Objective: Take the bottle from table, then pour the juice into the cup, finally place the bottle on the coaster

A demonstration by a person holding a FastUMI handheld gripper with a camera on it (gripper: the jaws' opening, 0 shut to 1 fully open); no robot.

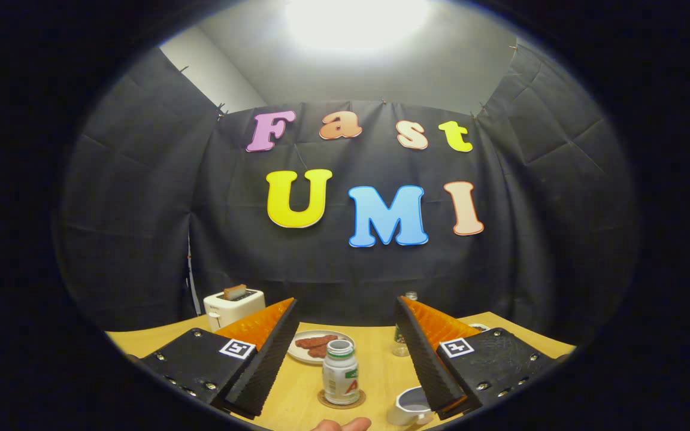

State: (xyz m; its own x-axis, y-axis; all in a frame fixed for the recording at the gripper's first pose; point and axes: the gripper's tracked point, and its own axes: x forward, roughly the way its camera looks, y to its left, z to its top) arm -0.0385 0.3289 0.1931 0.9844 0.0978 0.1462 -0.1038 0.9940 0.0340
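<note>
A: What is seen nearest the gripper (345, 353)?

B: A fingertip of a hand (342, 424) is seen lowest, between the two fingers. The fingers are spread wide apart; nothing is gripped and nothing is touched by them.

A: Where is the bottle (341, 371) found?

B: It is found just ahead, between the fingers, nearer the left one but apart from both. It is stood upright on the coaster (341, 400), with its mouth uncapped.

A: And the cup (409, 408)?

B: It is set on the table (381, 365) beside the right finger, partly hidden by it. Whether anything is held in it cannot be told.

A: What is seen beyond the bottle?

B: A plate (309, 355) with brown food is laid just behind it. A small clear jar (401, 342) is seen past the right finger, largely hidden by it. Farther, beyond the left finger, a toaster (234, 306) is placed near the table's far edge, with a slice raised in its slot.
</note>
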